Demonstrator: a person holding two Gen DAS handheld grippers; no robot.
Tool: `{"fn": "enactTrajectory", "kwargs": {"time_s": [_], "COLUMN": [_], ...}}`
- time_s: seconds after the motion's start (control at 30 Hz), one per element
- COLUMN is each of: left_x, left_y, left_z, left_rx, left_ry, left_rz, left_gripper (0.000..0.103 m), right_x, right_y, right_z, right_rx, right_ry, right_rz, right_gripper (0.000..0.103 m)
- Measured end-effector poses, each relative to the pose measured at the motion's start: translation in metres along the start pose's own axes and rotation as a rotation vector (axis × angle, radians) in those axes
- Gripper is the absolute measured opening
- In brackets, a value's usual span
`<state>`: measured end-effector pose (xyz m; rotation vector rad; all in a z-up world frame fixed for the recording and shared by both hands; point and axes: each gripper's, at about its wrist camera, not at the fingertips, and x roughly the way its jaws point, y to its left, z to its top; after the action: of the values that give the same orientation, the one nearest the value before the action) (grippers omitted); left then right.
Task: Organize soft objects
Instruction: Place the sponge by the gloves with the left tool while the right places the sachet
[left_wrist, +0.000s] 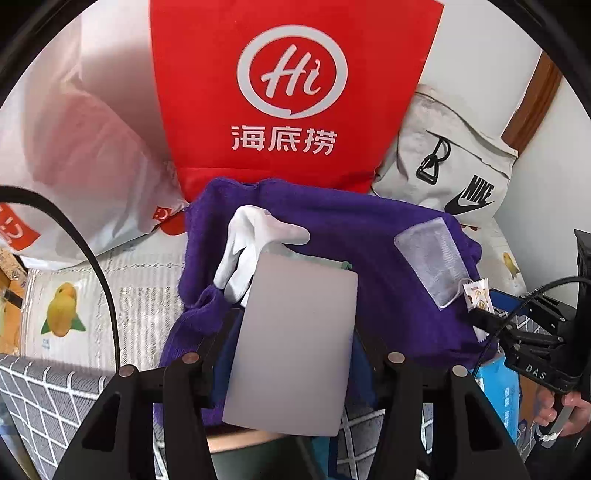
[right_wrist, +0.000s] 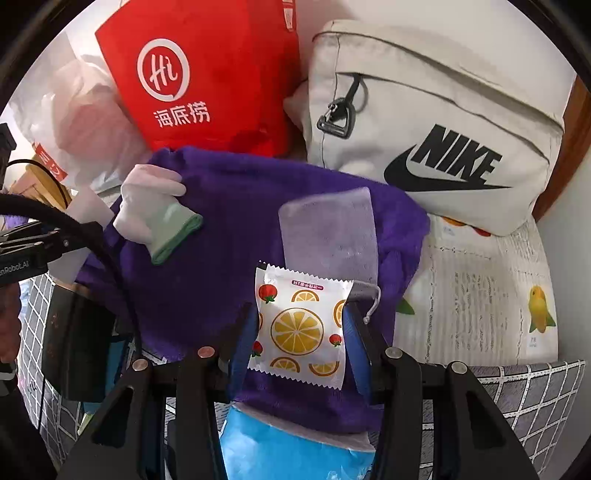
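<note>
Left gripper (left_wrist: 291, 354) fingers clamp a grey card, right gripper (right_wrist: 299, 332) fingers pinch the sachet (right_wrist: 301, 328); either could slip onto the purple cloth (right_wrist: 229, 221) at 12 o'clock.

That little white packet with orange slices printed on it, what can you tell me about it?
The small white crinkle-edged plastic packet is printed with orange slices and strawberries, with a pink strip of upside-down text along its top. It looks flat and sealed, with zigzag edges. It stands roughly upright, slightly tilted, pinched between the right tongs, above the fuzzy purple cloth. Its top edge overlaps a translucent mesh drawstring pouch.
</note>
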<state>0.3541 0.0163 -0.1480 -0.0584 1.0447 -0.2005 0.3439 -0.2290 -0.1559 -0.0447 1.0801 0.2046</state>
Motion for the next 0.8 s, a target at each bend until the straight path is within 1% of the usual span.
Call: {"fn": "enactTrajectory", "kwargs": {"time_s": [0.07,0.2,0.3,0.33,0.47,0.53,0.6,0.63,0.7,0.77,0.8], "left_x": [0.007,0.023,0.034,0.039,0.049,0.053,0.059,0.061,0.065,0.063,0.061], "left_y": [-0.001,-0.005,-0.005,-0.004,0.0,-0.002,-0.002,-0.001,-0.001,-0.001,-0.001], "left_z": [0.003,0.01,0.011,0.01,0.011,0.01,0.01,0.01,0.009,0.008,0.008], "left_rx": [0.006,0.027,0.039,0.041,0.027,0.042,0.042,0.037,0.029,0.033,0.034], "left_ry": [0.014,0.043,0.057,0.067,0.101,0.116,0.143,0.153,0.184,0.191,0.184], "left_rz": [0.005,0.03,0.083,0.089,0.086,0.085,0.086,0.079,0.061,0.06,0.062], "left_gripper": [0.053,0.053,0.053,0.053,0.053,0.053,0.053,0.054,0.066,0.07,0.071], "right_x": [0.007,0.029,0.037,0.038,0.046,0.044,0.044,0.043,0.045,0.042,0.038], "right_y": [0.0,-0.008,-0.01,-0.01,-0.012,-0.012,-0.01,-0.01,-0.006,-0.003,-0.002], "right_z": [0.001,0.002,0.002,0.002,0.003,0.001,0.001,0.0,0.003,0.002,0.002], "right_rx": [-0.013,0.005,0.007,0.005,-0.009,-0.017,-0.026,-0.029,-0.039,-0.054,-0.062], "right_ry": [0.022,0.09,0.113,0.115,0.14,0.136,0.136,0.137,0.138,0.134,0.122], "right_rz": [0.0,-0.004,0.015,0.014,0.001,0.009,0.018,0.025,0.028,0.018,0.005], "right_gripper": [0.047,0.047,0.048,0.048,0.049,0.051,0.056,0.057,0.061,0.064,0.069]}}
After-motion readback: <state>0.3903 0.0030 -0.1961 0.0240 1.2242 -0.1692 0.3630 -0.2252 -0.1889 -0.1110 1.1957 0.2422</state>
